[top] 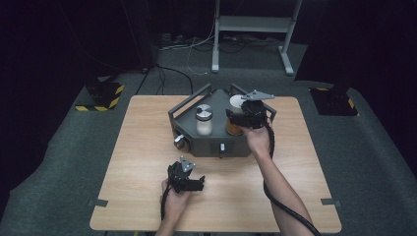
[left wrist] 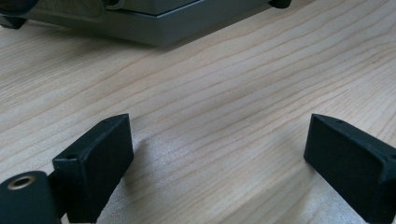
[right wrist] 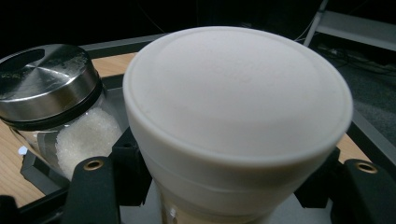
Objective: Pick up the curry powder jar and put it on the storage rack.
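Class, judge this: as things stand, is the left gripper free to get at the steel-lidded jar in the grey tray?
Probably yes: the left gripper is open and empty, with bare table between it and the tray; the steel-lidded jar stands uncovered.

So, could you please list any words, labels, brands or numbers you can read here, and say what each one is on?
No text can be read anywhere.
White lid of the jar: faint raised marks near its middle, too soft to read.
Steel-lidded jar: no label visible.
Grey tray: no lettering visible.
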A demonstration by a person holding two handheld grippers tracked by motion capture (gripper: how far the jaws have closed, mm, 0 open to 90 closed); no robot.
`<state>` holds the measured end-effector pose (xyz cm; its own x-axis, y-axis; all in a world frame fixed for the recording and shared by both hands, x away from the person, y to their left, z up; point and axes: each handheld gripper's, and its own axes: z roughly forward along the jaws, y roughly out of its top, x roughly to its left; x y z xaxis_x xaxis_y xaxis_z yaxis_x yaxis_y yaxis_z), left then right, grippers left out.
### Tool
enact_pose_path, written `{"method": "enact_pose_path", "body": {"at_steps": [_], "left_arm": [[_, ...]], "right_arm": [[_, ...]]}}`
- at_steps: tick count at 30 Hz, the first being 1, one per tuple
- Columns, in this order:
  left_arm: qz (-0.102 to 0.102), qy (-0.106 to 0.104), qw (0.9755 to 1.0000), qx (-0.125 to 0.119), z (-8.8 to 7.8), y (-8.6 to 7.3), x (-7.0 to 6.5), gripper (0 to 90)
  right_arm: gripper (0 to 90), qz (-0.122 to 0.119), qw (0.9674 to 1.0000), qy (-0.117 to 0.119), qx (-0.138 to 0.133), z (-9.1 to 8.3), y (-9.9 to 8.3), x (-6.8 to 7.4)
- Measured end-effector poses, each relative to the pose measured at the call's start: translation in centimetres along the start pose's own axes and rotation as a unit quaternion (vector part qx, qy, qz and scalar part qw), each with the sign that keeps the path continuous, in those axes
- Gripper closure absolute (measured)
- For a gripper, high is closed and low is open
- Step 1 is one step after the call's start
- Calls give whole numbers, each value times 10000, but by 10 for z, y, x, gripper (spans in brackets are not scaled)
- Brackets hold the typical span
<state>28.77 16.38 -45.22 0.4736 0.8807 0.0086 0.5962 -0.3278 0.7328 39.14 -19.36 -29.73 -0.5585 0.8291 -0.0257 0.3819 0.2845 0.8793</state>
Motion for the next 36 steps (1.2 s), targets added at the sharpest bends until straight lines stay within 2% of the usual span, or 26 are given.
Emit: {"method": "enact_pose_path", "body": {"at_steps": [17,36], "left_arm": [[-4,-2,10000,0,0,0,0,80],[2,-4,10000,-1,0,0,0,82]], "right_arm": [[353,-158,9999,-15,7,-3,-3,4],[348,-124,9999,-13,41,-4,-2,4]]}}
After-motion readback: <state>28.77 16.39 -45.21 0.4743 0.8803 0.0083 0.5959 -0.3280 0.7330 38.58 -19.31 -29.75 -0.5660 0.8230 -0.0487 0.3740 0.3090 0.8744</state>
